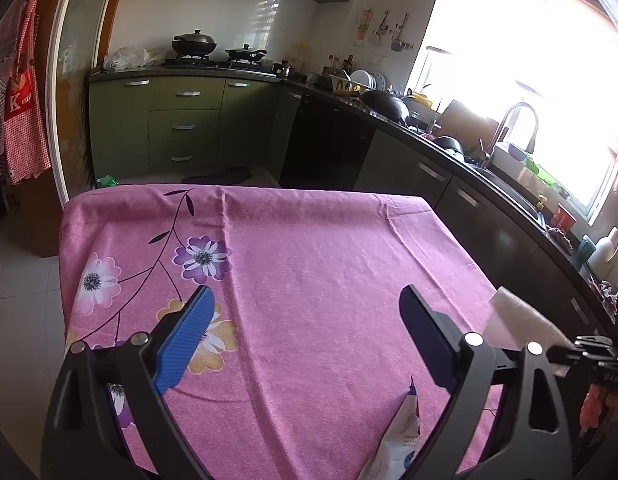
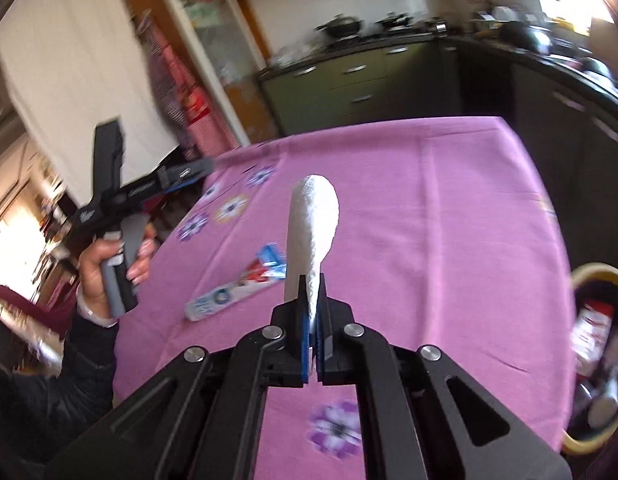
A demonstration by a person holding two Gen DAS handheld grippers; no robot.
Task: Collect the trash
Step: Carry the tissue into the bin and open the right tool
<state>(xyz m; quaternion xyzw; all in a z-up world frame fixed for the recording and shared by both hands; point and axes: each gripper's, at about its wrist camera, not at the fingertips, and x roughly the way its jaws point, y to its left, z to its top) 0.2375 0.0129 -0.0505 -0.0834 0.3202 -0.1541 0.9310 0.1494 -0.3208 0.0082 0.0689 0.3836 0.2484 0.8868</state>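
My right gripper (image 2: 313, 292) is shut on a white paper tissue (image 2: 313, 216), held upright above the pink flowered tablecloth (image 2: 449, 220); the tissue also shows at the right edge of the left wrist view (image 1: 517, 316). A crumpled white, red and blue wrapper (image 2: 245, 280) lies flat on the cloth left of the tissue; in the left wrist view it (image 1: 397, 440) lies low, just inside the right finger. My left gripper (image 1: 305, 320) is open and empty above the cloth, and it shows hand-held at the left of the right wrist view (image 2: 185, 178).
A yellow-rimmed trash bin (image 2: 589, 276) with several pieces of rubbish inside stands off the table's right side. Green kitchen cabinets (image 1: 185, 120) stand beyond the far table edge. A dark counter with a sink and faucet (image 1: 513, 128) runs along the right.
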